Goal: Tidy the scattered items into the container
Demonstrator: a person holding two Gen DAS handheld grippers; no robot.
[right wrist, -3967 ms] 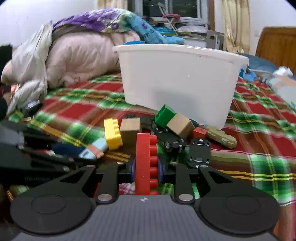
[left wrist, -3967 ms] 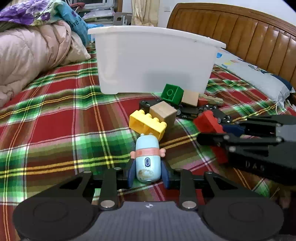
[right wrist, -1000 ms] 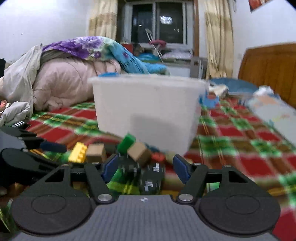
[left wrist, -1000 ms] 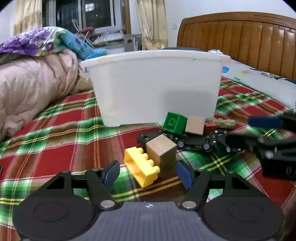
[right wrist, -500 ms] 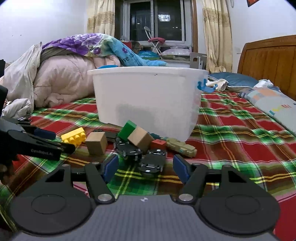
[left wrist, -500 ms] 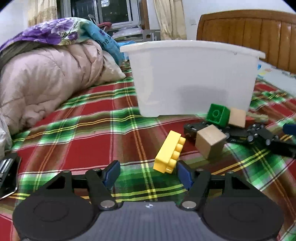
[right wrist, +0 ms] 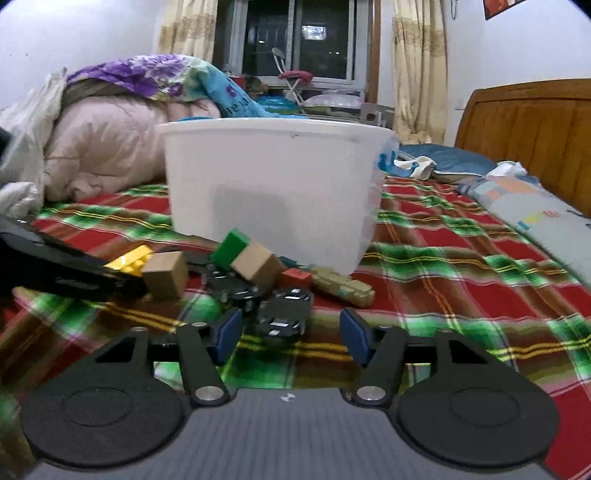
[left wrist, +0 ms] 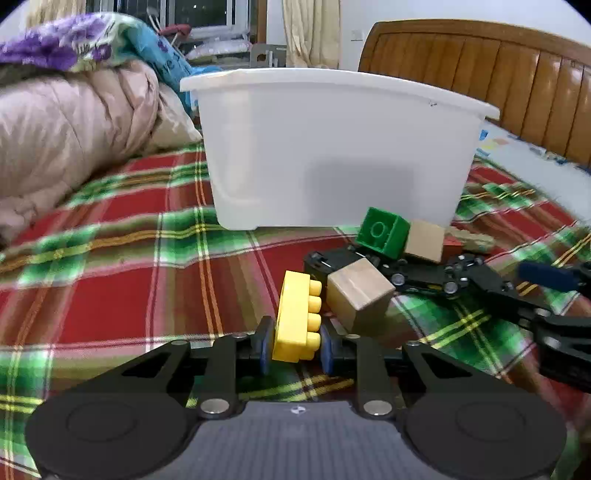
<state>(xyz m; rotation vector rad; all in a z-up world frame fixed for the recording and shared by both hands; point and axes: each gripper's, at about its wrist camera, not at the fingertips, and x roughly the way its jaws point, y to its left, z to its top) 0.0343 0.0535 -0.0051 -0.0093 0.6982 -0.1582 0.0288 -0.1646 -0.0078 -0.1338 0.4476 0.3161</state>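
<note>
Plaid bedspread (left wrist: 110,288), wooden headboard (left wrist: 498,85), pink quilt (right wrist: 110,147), dark curtained window (right wrist: 295,40), white walls (right wrist: 74,33)

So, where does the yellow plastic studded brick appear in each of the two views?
Left wrist view: the yellow plastic studded brick is at lower centre, clamped between the fingers of the left hand-held gripper.
Right wrist view: it is at middle left, partly hidden behind the left hand-held gripper.
Shared landmark: the plain wooden cube right beside it.

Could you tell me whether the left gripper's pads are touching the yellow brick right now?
Touching. The left wrist view shows the left gripper closed on the yellow brick, with both blue pads pressed against its sides and no gap visible.
</note>
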